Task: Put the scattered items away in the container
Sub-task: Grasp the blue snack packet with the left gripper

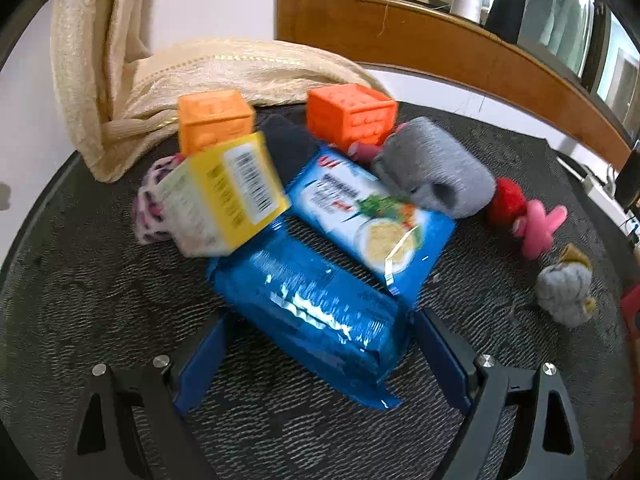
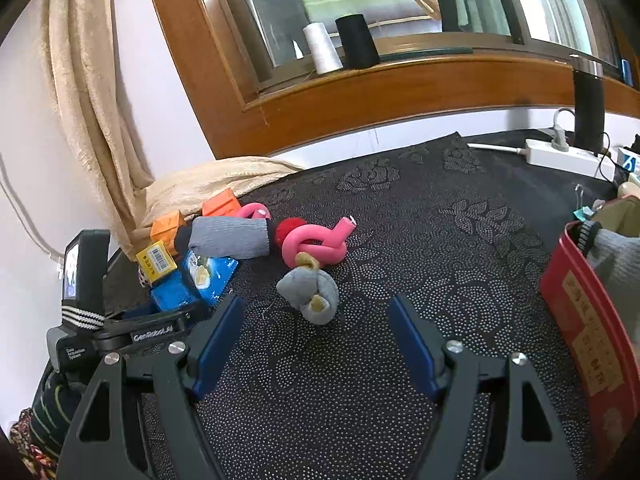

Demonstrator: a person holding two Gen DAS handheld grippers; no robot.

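Near pile: I see a noodle packet (image 1: 308,304) between my left gripper (image 1: 316,356) fingers, a second noodle packet (image 1: 372,216) just behind it and touching.
Left of packets: a barcoded carton (image 1: 228,196) leans on a patterned cloth (image 1: 150,208).
Behind: two plastic cubes (image 1: 214,124) (image 1: 352,116), the curtain (image 1: 208,68) heaped behind them.
Right of packets: a rolled sock (image 1: 436,168), then a twisted foam tube (image 2: 316,246).
Ahead of my right gripper (image 2: 316,344): a balled sock (image 2: 310,292) beyond the fingertips, apart from them.
Far right: the container (image 2: 588,320), a sock (image 2: 616,256) inside.
Sill: two thread spools (image 2: 322,48) (image 2: 358,42) side by side.
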